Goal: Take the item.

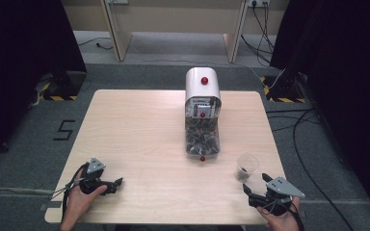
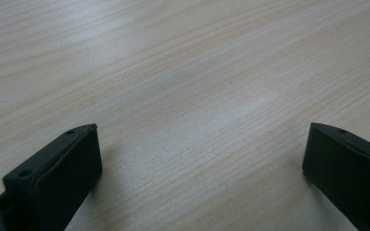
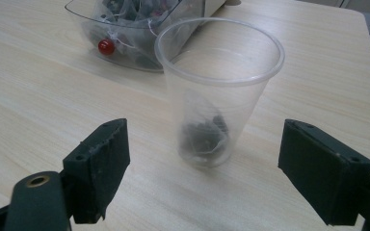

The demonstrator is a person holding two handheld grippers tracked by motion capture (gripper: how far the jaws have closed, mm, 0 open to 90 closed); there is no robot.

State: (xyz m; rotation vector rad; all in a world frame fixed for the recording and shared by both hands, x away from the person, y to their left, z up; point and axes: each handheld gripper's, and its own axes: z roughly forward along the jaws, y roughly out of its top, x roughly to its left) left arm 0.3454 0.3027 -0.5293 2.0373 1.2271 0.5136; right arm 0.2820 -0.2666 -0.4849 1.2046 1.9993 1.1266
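A clear plastic cup with a tea bag at its bottom is seen upright on the table, just ahead of the right gripper, whose jaws are spread wide and empty. The left gripper is held wide open over bare wood, nothing gripped

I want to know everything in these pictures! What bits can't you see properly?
1. Cup contents, right gripper view: a dark lump in a pouch, blurred by the cloudy plastic.
2. Cup contents, high view: too small to tell.
3. Dispenser, right gripper view: top cut off by the edge.
4. Label on the dispenser, high view: too small to read.
5. Left gripper: body cut off below.
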